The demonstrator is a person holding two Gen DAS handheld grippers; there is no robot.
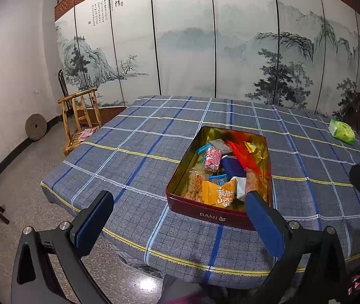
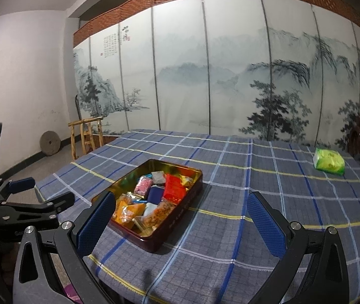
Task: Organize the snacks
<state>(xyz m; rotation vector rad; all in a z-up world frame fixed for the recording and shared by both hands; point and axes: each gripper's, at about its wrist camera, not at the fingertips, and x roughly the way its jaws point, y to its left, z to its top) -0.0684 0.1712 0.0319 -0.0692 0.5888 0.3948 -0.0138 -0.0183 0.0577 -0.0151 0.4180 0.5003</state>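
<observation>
Not everything is readable here: the snack packets [image 1: 220, 167] are heaped on each other inside the tin [image 1: 205, 214], so most wrappers are only partly visible, and the print on the orange one [image 1: 218, 193] is too warped by the fisheye to make out. In the left wrist view the left gripper [image 1: 180, 225] has its right finger [image 1: 263, 225] sitting in front of the tin's near right corner, hiding that bit, and the right gripper only pokes in at the right edge, cut off. The tin is a red rectangular box with a gold inside and "BAMI" on its near short wall, lying flat and lidless on the blue checked tablecloth [image 1: 134, 152], toward the near edge of the table. Its long axis runs away from the left gripper toward the painted screen [image 1: 185, 50]; from the right wrist view it angles off to the upper right. The right gripper [image 2: 180, 217] hangs over bare cloth just right of the tin [image 2: 177, 217], with the left one partly visible at the left edge. Both sets of fingers are spread wide with nothing in them. A green pack [image 2: 329, 162] lies well apart at the far right of the table, and a wooden chair [image 1: 81, 119] stands off to the left.
</observation>
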